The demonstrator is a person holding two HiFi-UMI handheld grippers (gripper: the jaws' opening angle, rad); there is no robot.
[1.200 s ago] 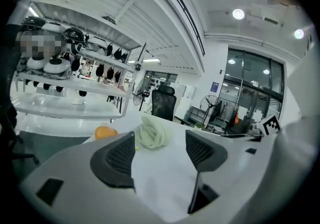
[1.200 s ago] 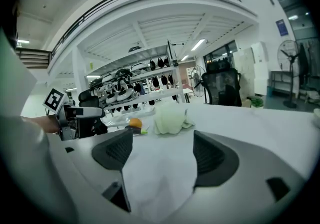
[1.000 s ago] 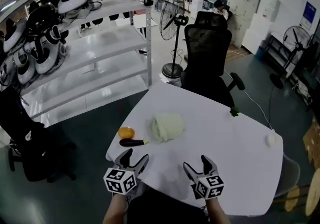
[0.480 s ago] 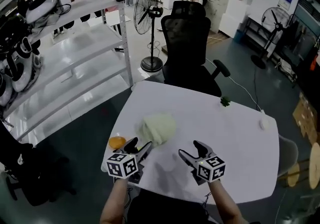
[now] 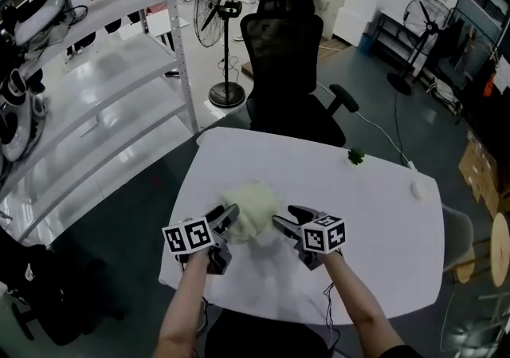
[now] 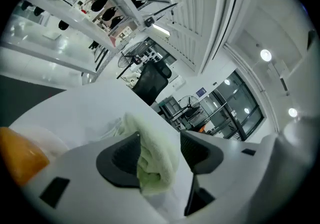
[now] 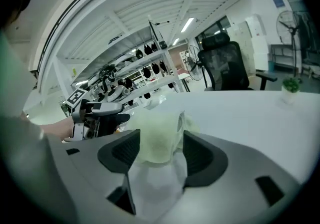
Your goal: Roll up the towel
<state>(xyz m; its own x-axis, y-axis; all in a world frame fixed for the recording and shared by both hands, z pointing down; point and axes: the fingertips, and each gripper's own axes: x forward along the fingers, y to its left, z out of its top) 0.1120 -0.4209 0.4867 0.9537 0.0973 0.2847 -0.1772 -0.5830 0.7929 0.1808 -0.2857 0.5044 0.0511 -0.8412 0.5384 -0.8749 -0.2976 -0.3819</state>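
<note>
A crumpled pale green towel (image 5: 249, 206) lies on the white table (image 5: 374, 229), a little left of the middle. My left gripper (image 5: 225, 219) reaches in at the towel's left edge. In the left gripper view a fold of the towel (image 6: 156, 154) rests against one pad with a gap to the other; the left gripper (image 6: 160, 149) is open, its jaws just closing. My right gripper (image 5: 288, 217) comes in from the right, open, its jaws also narrowing around the towel (image 7: 157, 138) between the pads of the right gripper (image 7: 159, 149). The left gripper (image 7: 95, 114) shows beyond the towel there.
An orange (image 6: 17, 160) lies by the left gripper near the table's left edge. A small green plant (image 5: 355, 156) and a white object (image 5: 420, 189) sit at the far right. A black office chair (image 5: 283, 69) stands behind the table, metal shelves (image 5: 96, 109) to the left.
Both grippers have moved forward from the near edge up to the towel and now flank it. Their jaws stand narrower than before, with towel cloth between them.
</note>
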